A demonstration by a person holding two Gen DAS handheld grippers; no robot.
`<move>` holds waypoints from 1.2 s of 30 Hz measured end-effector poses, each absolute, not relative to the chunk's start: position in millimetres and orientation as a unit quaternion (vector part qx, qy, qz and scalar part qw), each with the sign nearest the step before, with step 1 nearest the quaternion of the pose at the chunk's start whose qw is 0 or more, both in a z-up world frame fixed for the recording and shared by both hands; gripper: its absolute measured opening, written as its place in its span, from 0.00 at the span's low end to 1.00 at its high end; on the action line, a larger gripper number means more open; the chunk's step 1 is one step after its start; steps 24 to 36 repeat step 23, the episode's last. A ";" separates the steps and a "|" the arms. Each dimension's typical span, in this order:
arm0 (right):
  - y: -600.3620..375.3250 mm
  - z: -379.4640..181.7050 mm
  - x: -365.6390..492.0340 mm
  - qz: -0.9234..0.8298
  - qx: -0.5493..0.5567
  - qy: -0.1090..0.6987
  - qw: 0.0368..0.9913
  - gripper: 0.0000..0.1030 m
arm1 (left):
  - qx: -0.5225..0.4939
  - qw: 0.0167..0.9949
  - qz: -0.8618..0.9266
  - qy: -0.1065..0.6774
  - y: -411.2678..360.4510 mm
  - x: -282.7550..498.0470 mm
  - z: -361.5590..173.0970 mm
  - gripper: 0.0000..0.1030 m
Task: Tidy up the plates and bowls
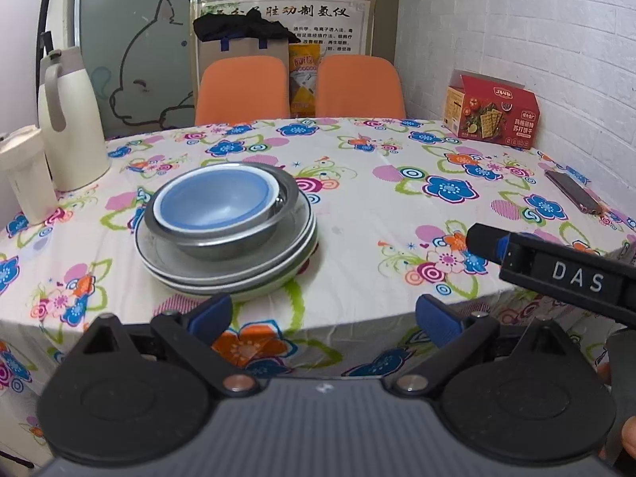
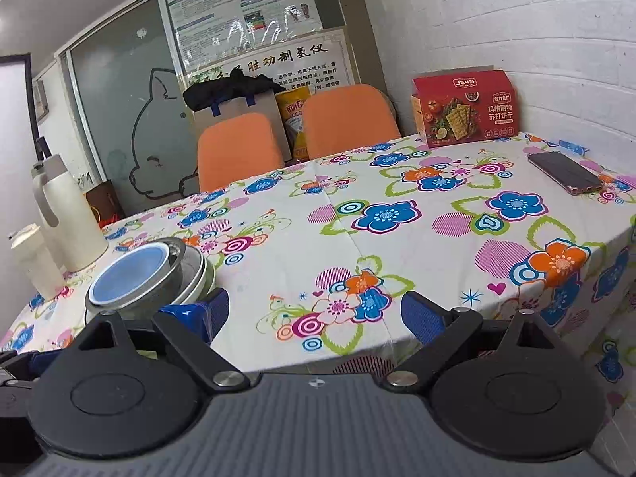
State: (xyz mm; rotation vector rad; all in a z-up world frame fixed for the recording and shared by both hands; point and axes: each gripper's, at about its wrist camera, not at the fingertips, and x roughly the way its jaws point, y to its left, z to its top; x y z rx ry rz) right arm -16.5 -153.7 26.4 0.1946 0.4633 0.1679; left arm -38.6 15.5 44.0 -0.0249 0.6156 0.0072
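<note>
The table [image 1: 357,183] carries a flowered cloth and stands against a white brick wall [image 1: 536,20], with two orange chairs [image 1: 242,87] behind it. A blue bowl [image 1: 214,202] sits in a metal bowl [image 1: 234,238] on stacked plates [image 1: 238,278], left of centre. A jug [image 1: 67,119], cracker box [image 1: 493,115] and phone [image 1: 572,194] stand apart. My left gripper [image 1: 324,318] and right gripper [image 2: 316,314] both hang wide and empty. The plate count is unclear.

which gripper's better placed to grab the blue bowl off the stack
Left. The left gripper is open, with the blue bowl just ahead of it; from the right gripper the stack sits far off to its left.
</note>
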 end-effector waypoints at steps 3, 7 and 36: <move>-148.2 21.0 -28.4 0.090 0.080 0.233 0.965 0.79 | -0.017 0.952 0.007 0.304 15.9 -51.0 38.3 0.96; -142.4 19.7 -45.6 0.099 0.063 0.230 0.966 0.79 | -0.012 0.955 0.019 0.297 17.6 -68.8 36.2 0.96; -131.1 31.2 -80.0 0.110 0.042 0.181 0.976 0.79 | -0.021 0.967 0.037 0.251 34.9 -108.1 46.0 0.96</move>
